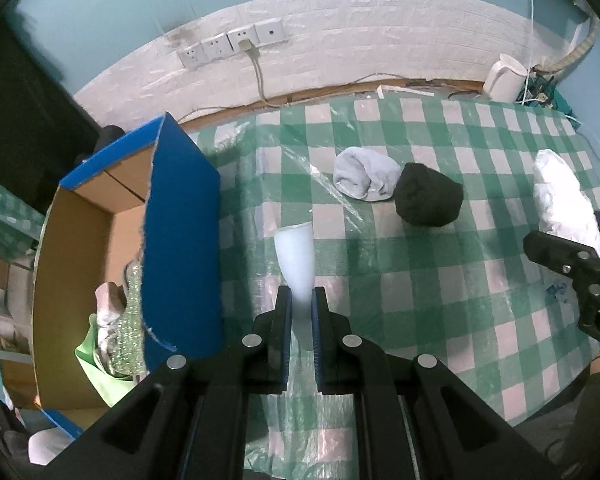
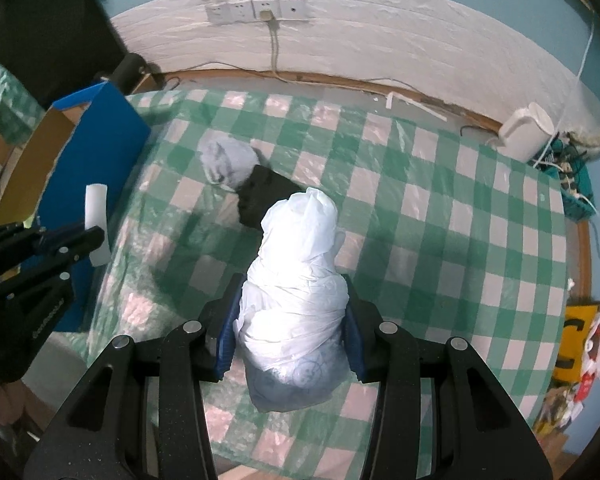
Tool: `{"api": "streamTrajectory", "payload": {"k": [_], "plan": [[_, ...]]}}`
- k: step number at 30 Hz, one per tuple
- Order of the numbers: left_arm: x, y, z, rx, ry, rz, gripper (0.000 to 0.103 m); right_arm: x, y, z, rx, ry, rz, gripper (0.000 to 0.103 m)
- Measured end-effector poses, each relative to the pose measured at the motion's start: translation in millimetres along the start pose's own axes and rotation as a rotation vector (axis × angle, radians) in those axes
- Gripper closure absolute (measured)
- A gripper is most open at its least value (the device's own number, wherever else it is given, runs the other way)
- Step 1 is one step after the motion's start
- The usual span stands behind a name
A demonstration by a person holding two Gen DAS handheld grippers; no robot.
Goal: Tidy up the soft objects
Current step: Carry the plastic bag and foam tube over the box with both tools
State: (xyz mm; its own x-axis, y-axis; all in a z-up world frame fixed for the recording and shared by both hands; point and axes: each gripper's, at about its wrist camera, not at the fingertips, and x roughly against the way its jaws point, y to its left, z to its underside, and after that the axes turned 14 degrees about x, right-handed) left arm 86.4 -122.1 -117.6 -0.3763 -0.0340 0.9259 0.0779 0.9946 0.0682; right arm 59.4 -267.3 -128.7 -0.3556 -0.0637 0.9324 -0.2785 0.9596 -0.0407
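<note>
A white foam strip (image 1: pixel 296 264) is pinched in the left fingers (image 1: pixel 301 300), nearer the blue carton (image 1: pixel 180 240); a white wrapped bundle (image 2: pixel 296 304) is clamped by the right fingers (image 2: pixel 292 320).

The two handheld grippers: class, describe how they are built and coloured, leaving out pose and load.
Both the left gripper and right gripper are matte black angular frames with cut-out slots and round silver bolt heads. Their fingers carry blue ribbed pads. Seen from the right wrist view, the left gripper's side bears small pale lettering, too small to read.

Right gripper (image 2: pixel 290 320) jaws clamp white bundle (image 2: pixel 296 304) above checkered table (image 2: pixel 440 208).
</note>
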Motion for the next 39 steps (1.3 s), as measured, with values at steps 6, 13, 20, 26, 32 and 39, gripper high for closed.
{"api": "streamTrajectory", "payload": {"k": [6,13,20,26,32,39], "plan": [[18,4,3,-0.011,-0.048,-0.005,0.094,11,13,-7,0.036,-0.027,-0.004,0.059],[32,15,7,-0.011,-0.075,-0.005,0.094,25,30,-17,0.072,-0.066,-0.020,0.059],[42,32,8,0.004,-0.103,-0.028,0.094,29,52,-27,0.113,-0.085,-0.031,0.059],[50,49,9,0.026,-0.125,-0.037,0.094,33,71,-37,0.145,-0.100,-0.039,0.059],[57,67,8,0.049,-0.142,-0.052,0.094,37,93,-50,0.181,-0.121,-0.058,0.059],[60,89,10,0.085,-0.156,-0.068,0.094,38,121,-67,0.221,-0.137,-0.077,0.059]]}}
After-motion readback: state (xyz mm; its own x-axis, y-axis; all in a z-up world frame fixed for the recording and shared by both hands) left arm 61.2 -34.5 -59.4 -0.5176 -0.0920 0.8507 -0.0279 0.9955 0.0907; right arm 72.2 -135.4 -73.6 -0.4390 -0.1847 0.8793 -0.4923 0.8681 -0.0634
